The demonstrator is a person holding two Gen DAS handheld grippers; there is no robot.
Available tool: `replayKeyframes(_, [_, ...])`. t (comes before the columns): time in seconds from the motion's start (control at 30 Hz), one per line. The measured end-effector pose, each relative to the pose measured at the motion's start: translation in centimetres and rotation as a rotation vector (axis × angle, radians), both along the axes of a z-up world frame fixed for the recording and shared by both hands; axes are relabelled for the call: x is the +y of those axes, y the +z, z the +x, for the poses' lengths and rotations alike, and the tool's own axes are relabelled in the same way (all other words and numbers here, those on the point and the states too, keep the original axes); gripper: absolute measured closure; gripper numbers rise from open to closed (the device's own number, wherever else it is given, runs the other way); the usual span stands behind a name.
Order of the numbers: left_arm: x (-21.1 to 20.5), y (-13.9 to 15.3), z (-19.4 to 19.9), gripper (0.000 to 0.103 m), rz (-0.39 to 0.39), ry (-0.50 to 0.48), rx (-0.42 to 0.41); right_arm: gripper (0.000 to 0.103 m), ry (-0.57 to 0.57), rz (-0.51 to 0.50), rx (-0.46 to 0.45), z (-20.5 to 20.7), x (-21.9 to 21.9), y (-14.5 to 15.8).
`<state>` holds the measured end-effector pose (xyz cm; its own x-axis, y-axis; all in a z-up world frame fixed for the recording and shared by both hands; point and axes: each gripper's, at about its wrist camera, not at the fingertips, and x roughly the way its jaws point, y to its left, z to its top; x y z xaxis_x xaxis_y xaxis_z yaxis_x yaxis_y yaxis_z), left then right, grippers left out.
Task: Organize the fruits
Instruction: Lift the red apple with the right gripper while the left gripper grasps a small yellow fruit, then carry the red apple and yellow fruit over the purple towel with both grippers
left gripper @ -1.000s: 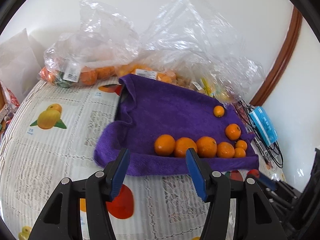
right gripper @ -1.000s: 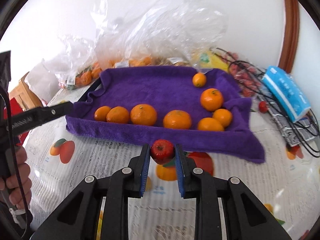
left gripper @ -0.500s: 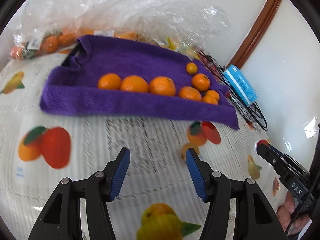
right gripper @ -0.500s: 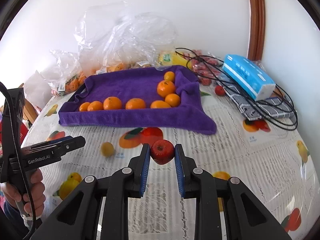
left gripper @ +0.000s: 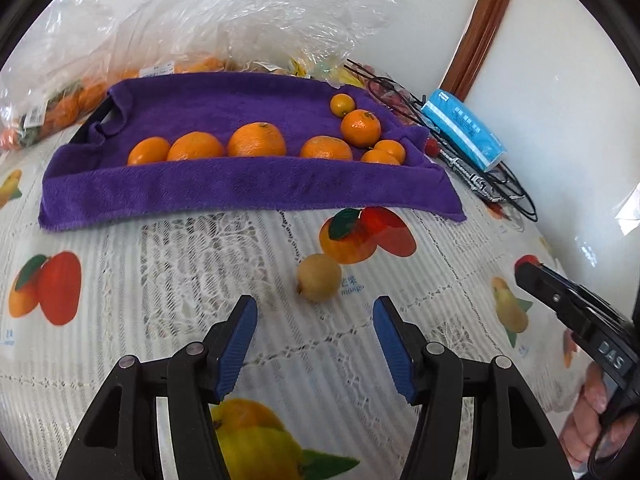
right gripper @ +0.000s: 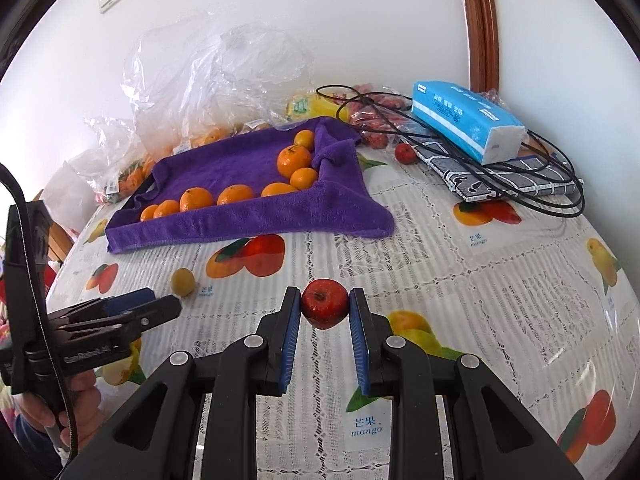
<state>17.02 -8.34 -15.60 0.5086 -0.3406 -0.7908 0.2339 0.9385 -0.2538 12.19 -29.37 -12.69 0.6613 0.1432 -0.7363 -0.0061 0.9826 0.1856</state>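
A purple towel (left gripper: 248,184) covers a tray and holds several oranges (left gripper: 256,140); the towel also shows in the right wrist view (right gripper: 256,216). A small yellow-brown fruit (left gripper: 319,283) lies on the tablecloth in front of the towel, just ahead of my open, empty left gripper (left gripper: 315,320). The same fruit shows in the right wrist view (right gripper: 183,282) by the left gripper (right gripper: 160,306). My right gripper (right gripper: 325,308) is shut on a small red fruit (right gripper: 325,309) and holds it above the cloth, well in front of the towel.
Clear plastic bags with more oranges (left gripper: 132,48) stand behind the towel. A blue tissue pack (right gripper: 464,120), black cables (right gripper: 520,184), a patterned cloth and small red fruits (right gripper: 405,153) lie at the back right. The tablecloth is printed with fruit pictures.
Both grippers have pulled back from the towel. The left one has come down close to the yellow-brown fruit. The right one still holds the red fruit, farther from the towel.
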Motion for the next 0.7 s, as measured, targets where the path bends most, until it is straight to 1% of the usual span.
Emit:
replayKeyframes(0.03, [-0.5,0.0,0.2,0.046,0.024,0.007,-0.005,0.078,0.003,0.0,0.0,0.0,-0.1,0.0])
replayKeyframes(0.1, [-1.2,0.0,0.7,0.046,0.041,0.013,-0.008,0.079,0.004,0.003,-0.002,-0.2,-0.2,0.1])
replayKeyframes(0.13, [-1.4,0.0,0.9,0.049,0.051,0.018,-0.01,0.079,0.007,0.005,-0.002,-0.3,-0.3,0.1])
replayKeyframes(0.17, [-1.8,0.0,1.1,0.053,0.068,0.023,-0.013,0.078,0.009,0.006,-0.002,-0.5,-0.4,0.0])
replayKeyframes(0.2, [-2.0,-0.1,1.3,0.055,0.081,0.025,-0.016,0.079,0.009,0.002,-0.002,-0.5,-0.5,0.0])
replayKeyframes(0.23, [-2.3,-0.1,1.4,0.059,0.097,0.028,-0.024,0.079,0.004,-0.004,-0.002,-0.6,-0.5,-0.1])
replayKeyframes(0.27, [-2.6,-0.2,1.3,0.065,0.127,0.033,-0.036,0.079,0.002,-0.013,0.0,-0.7,-0.5,-0.2])
replayKeyframes(0.3, [-2.9,-0.3,1.3,0.068,0.152,0.036,-0.044,0.079,0.009,-0.022,-0.004,-0.8,-0.4,-0.3])
replayKeyframes(0.33, [-3.1,-0.3,1.3,0.076,0.178,0.04,-0.05,0.079,0.02,-0.032,-0.017,-1.0,-0.2,-0.3])
replayKeyframes(0.37, [-3.0,-0.3,1.1,0.079,0.18,0.04,-0.052,0.079,0.026,-0.033,-0.027,-1.2,-0.2,-0.2])
replayKeyframes(0.47, [-2.4,-0.2,1.2,0.079,0.145,0.043,-0.046,0.079,0.047,-0.02,-0.018,-1.1,0.2,-0.4])
replayKeyframes(0.6, [-1.3,-0.2,0.7,0.079,0.202,0.07,-0.053,0.079,0.082,-0.025,-0.009,-1.1,1.5,-0.6])
replayKeyframes(0.7, [0.2,-0.2,0.1,0.079,0.23,0.094,-0.054,0.079,0.115,-0.037,0.0,-0.8,3.1,-1.0])
